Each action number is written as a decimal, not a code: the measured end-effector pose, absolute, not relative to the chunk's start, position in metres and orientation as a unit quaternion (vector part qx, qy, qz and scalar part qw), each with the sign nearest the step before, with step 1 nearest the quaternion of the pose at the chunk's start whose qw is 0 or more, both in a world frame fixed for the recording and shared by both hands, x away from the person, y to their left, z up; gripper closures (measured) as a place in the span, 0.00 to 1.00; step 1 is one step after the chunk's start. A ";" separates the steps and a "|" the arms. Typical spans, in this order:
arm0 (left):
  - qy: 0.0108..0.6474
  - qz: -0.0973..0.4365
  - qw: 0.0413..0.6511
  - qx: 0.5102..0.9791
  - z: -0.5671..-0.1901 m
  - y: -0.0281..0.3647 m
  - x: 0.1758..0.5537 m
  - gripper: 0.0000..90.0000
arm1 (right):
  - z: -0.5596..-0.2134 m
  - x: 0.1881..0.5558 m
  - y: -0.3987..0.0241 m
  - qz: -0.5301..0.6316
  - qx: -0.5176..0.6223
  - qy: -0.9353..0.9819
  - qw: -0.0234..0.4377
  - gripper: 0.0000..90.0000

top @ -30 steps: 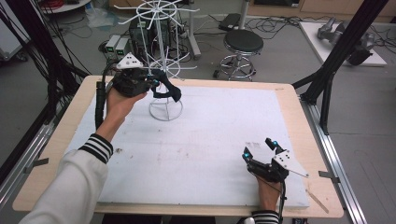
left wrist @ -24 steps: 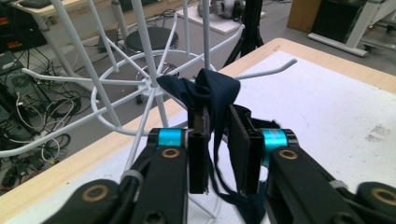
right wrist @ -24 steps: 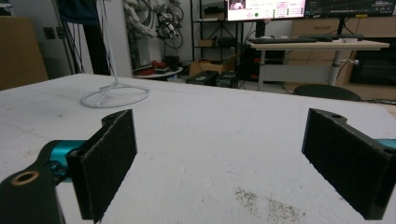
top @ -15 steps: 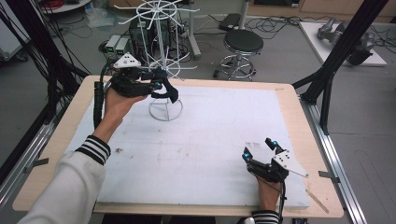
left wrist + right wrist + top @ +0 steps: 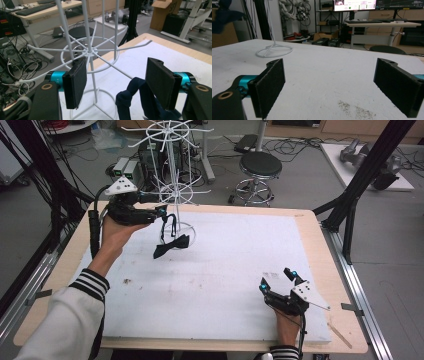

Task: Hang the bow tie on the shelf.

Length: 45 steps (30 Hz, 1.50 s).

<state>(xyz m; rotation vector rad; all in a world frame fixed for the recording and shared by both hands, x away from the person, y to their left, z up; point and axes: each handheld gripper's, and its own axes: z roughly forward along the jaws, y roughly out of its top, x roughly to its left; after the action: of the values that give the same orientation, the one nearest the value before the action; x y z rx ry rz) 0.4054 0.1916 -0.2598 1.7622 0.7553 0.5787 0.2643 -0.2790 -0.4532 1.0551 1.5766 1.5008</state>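
While the dark blue bow tie (image 5: 171,245) hung from the white wire rack (image 5: 172,170) above the bench (image 5: 240,265), the left claw (image 5: 162,213) was held spread beside it, gripping nothing, and would best be drawn straight back so no rack arm was snagged. The strap loop near the right pad was seen in the left gripper view, the rack's base ring (image 5: 274,51) in the right gripper view, where the right claw (image 5: 337,90) was spread and empty near the front edge.
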 end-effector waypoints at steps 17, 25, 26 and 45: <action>0.284 0.264 0.600 0.700 -0.270 0.232 0.372 0.25 | -0.453 0.264 -0.279 0.581 0.405 0.610 0.356 0.10; 0.274 0.277 0.607 0.693 -0.299 0.261 0.343 0.24 | -0.453 0.263 -0.278 0.581 0.406 0.608 0.358 0.10; 0.275 0.280 0.608 0.690 -0.306 0.267 0.337 0.24 | -0.453 0.263 -0.278 0.581 0.406 0.607 0.358 0.10; 0.305 0.302 0.615 0.662 -0.444 0.313 0.272 0.19 | -0.454 0.263 -0.278 0.581 0.402 0.605 0.366 0.10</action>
<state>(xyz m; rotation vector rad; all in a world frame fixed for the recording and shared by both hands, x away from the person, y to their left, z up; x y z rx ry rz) 0.2722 0.3126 -0.4444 1.5254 0.7019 0.6963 0.2625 -0.2784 -0.4537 1.0332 1.5553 1.4943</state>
